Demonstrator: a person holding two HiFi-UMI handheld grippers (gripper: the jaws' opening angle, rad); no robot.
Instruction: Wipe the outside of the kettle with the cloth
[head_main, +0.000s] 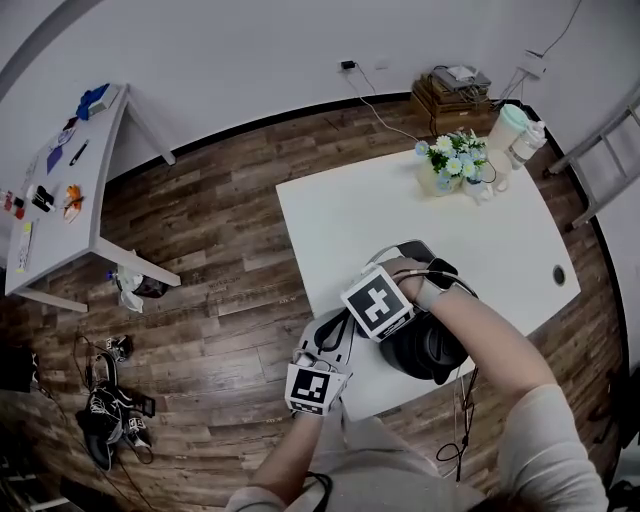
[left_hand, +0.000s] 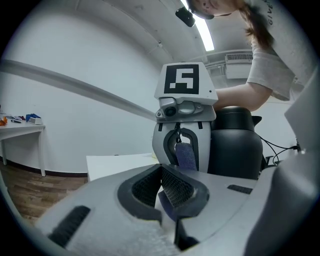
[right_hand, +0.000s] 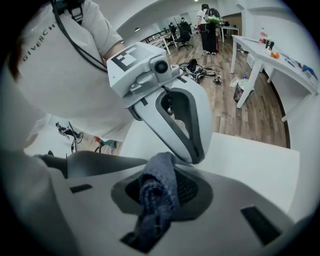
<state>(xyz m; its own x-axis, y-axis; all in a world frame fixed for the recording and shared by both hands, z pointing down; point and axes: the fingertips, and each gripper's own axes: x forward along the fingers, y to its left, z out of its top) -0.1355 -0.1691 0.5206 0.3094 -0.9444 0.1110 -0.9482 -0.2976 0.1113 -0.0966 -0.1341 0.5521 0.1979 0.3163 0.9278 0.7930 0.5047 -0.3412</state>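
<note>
The black kettle (head_main: 437, 350) stands near the front edge of the white table (head_main: 480, 230), under the person's right forearm. In the left gripper view the kettle (left_hand: 235, 145) rises just behind the right gripper. A small blue cloth (right_hand: 156, 192) is bunched between the jaws of my right gripper (right_hand: 165, 177), which is shut on it. The cloth's far end reaches the tips of my left gripper (right_hand: 194, 156), facing it. My left gripper (left_hand: 162, 172) is shut with a strip of the cloth (left_hand: 168, 207) between its pads. Both grippers (head_main: 340, 335) meet left of the kettle.
A vase of flowers (head_main: 455, 160) and a pale cup and bottle (head_main: 512, 130) stand at the table's far corner. Cables run off the table by the kettle. A second white table (head_main: 70, 190) with small items stands at the left, shoes (head_main: 110, 410) on the floor.
</note>
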